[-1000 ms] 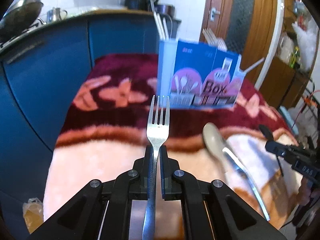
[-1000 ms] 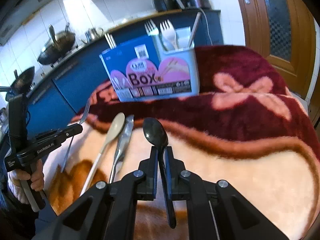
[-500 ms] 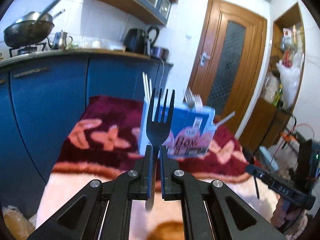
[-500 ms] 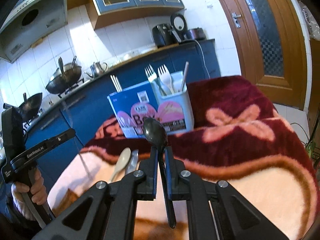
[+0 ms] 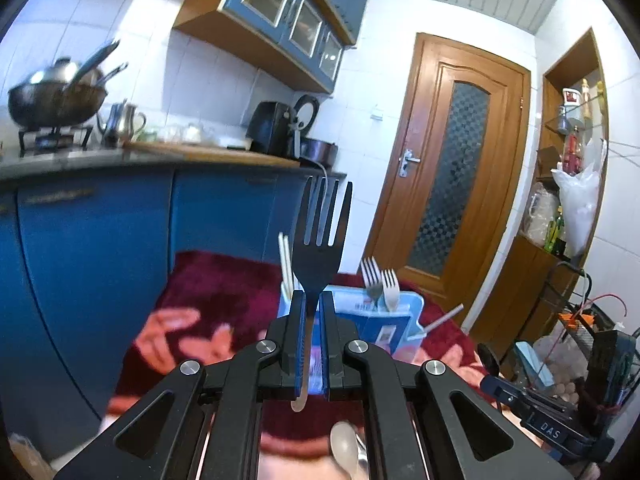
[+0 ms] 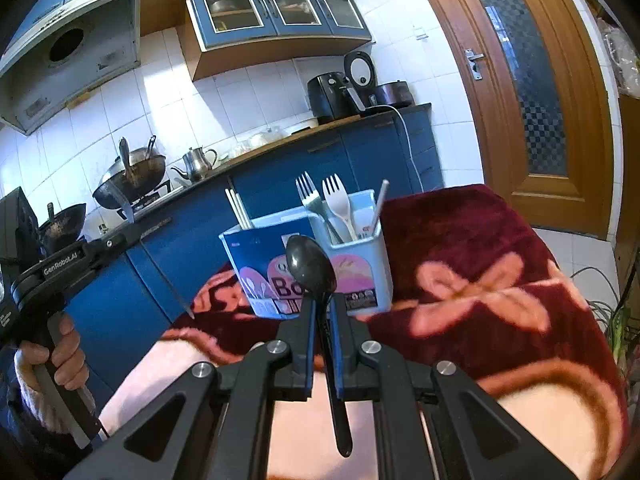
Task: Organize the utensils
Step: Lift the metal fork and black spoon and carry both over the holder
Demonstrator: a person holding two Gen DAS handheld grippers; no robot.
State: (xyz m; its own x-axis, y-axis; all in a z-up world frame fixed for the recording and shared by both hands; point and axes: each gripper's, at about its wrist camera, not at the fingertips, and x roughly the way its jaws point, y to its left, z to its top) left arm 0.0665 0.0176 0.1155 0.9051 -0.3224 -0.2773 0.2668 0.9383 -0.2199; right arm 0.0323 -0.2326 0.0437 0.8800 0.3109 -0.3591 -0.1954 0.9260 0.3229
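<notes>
My left tongs [image 5: 307,300] clamp a metal fork [image 5: 320,236]; right tongs [image 6: 322,304] clamp a black spoon [image 6: 311,268]. The blue "Box"-printed cardboard caddy [image 6: 264,264] stands at twelve o'clock, "GenRobot.AI" at nine.

**Where things sit**

Ahead of you the box [image 6: 308,264] stands on the blanket [image 6: 500,280], forks [image 6: 324,204] upright in its right compartment. Behind it runs the counter [image 6: 280,148]; the door [image 6: 532,92] stands to the right.

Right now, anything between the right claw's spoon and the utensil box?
Right wrist view: nothing between the black spoon, clamped in the right claw, and the box, only blanket below.
</notes>
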